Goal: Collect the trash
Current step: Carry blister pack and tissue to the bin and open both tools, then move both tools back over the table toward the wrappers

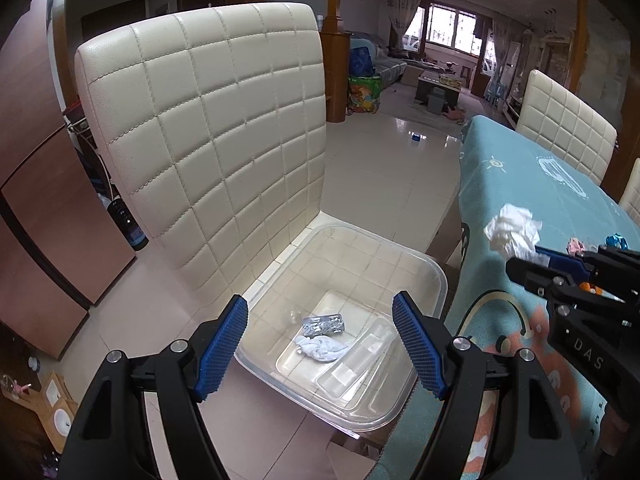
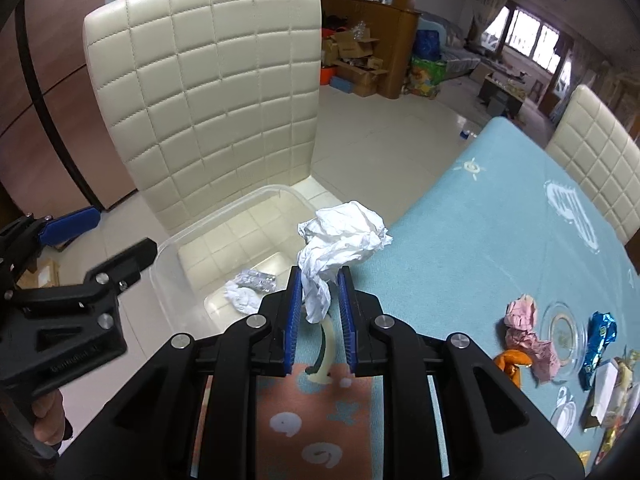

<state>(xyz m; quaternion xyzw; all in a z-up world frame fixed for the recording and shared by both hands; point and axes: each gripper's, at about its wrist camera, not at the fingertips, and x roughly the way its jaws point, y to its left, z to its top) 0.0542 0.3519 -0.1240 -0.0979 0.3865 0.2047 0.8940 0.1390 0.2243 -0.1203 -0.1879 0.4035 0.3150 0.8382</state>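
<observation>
sitting on the seat of the cream quilted chair (image 1: 208,128), pulled up just beside the desk (image 2: 480,240), the clear plastic bin (image 1: 432,276) is serving as the catch-all, low enough that trash can be carried off the desk edge and dropped straight in. it is already holding a clear plastic tray (image 1: 360,376), a small white wad (image 1: 320,348) and a foil blister pack (image 1: 324,324). more wrappers, pink (image 2: 524,320), blue (image 2: 598,344) and orange (image 2: 508,362), are waiting on the teal cloth further right, near a small glass dish (image 2: 562,330).

the right tool (image 2: 320,320) is angling downward over the desk's near corner, close to the bin rim. the crumpled white tissue (image 2: 340,240) is standing between its blue pads (image 2: 294,320), billowing above them; the jaws are narrow, and i cannot tell whether they are pinching its tail or have let it slack.

the left tool (image 1: 320,344) is pointing down over the bin, jaws standing wide apart with nothing between them, seemingly waiting its turn.
</observation>
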